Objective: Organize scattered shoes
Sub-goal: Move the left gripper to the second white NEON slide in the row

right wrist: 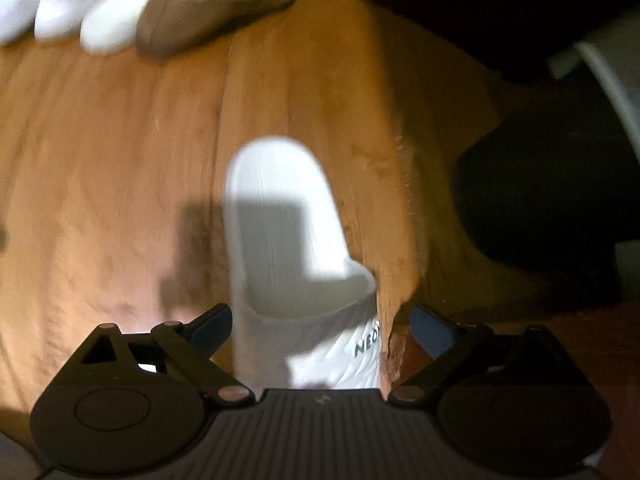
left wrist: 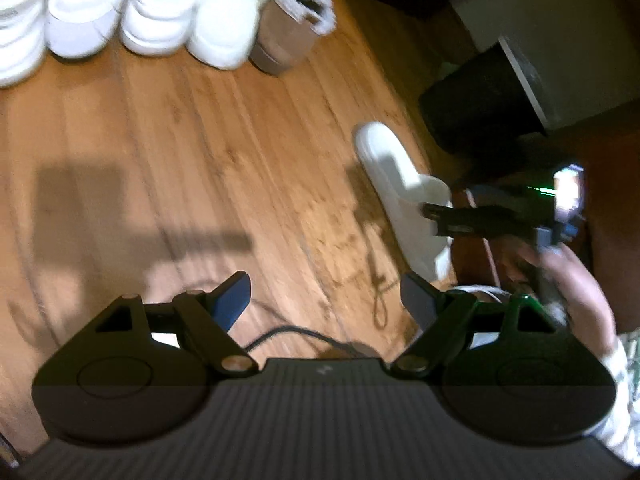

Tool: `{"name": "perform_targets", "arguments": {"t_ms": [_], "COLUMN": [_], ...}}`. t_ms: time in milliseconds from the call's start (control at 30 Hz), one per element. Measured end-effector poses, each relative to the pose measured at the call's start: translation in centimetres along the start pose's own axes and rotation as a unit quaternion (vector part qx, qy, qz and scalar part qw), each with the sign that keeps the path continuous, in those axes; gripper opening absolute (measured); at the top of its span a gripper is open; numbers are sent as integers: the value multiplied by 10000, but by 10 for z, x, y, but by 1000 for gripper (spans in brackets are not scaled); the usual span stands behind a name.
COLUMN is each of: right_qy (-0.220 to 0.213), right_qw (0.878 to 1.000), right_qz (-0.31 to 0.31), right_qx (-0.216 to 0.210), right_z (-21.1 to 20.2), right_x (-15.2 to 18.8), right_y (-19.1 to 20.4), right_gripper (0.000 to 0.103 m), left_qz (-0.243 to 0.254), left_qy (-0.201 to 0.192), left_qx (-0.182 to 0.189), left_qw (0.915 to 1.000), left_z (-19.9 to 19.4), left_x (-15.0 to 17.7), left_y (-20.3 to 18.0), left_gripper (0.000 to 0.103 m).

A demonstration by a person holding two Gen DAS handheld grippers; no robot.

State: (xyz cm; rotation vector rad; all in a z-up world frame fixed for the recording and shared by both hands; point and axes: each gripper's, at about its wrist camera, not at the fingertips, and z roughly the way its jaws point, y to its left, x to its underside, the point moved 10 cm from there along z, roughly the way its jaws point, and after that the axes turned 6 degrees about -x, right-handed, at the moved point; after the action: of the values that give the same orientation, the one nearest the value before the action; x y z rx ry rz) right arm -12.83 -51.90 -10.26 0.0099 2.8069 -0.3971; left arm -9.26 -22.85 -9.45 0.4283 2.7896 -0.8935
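A white slide sandal lies on the wooden floor, its strap end between the open fingers of my right gripper, which does not clamp it. In the left wrist view the same sandal lies at the right with the right gripper over its strap. My left gripper is open and empty above bare floor. A row of white shoes and a beige fur-lined boot stands at the far edge.
A dark bag or box and a pale cabinet stand at the right. A black cable lies on the floor near the left gripper. The row of shoes shows blurred in the right wrist view.
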Motion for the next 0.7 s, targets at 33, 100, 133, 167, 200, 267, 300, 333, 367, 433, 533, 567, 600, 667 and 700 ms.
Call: {"name": "perform_targets", "arguments": {"t_ms": [33,100,133,167,200,267,300,333,367,433,533,567,600,667,700], "right_qy": [-56,-232,-337,-541,-722,-990,-1219,-1375,-1652,-1979,-2353,-2438,-2528,-2667,-2657], "right_qw": [9995,9910,9836,9692,9543,9366,9230,9141,9025,8909,8770,8739,8728,8752,8783], "right_qz": [281,1074,1382,1735,1978,2188,2351,2454,2594,2632,2672,2695,2672,2603,2597], "right_qx": [-119,-770,-1106,-1663,-2122,-2551,-2793,-2920,-3015,-3130,-3227,-3229,-3207,-3084,-3008], "right_z": [-10,-34,-44,-57,-69,-80,-87,-91,-94,-95,-88,-86,-82,-75,-69], "right_x": [-2,-12,-18,-30,-42,-60,-72,-80,-92,-107,-124,-124,-125,-125,-123], "right_y": [4,25,36,57,75,95,111,121,134,149,164,164,166,168,163], "right_gripper": [97,97,97,97,97,97,97,95,91,55,28,25,23,23,23], "left_qz": [-17,-54,-54,-24,24,22,-14,-10,100,454,1102,1163,1206,1249,1267], "left_qy": [-33,-88,-65,55,252,584,713,722,693,569,228,141,59,-72,-161], "left_qx": [-182,-735,-800,-919,-1000,-1163,-1252,-1333,-1683,-2346,-3086,-3099,-3057,-2891,-2704], "left_qw": [9998,9972,9968,9957,9947,9915,9896,9884,9832,9694,9445,9435,9444,9491,9542], "left_z": [-3,-13,-15,-22,-30,-50,-64,-72,-92,-121,-142,-138,-131,-115,-101], "left_x": [-3,-10,-11,-13,-15,-17,-18,-20,-26,-36,-61,-70,-79,-96,-109], "left_y": [7,27,30,37,43,51,56,59,64,71,73,73,73,69,65], "left_gripper": [82,82,82,82,82,82,82,82,82,82,82,82,82,82,80]}}
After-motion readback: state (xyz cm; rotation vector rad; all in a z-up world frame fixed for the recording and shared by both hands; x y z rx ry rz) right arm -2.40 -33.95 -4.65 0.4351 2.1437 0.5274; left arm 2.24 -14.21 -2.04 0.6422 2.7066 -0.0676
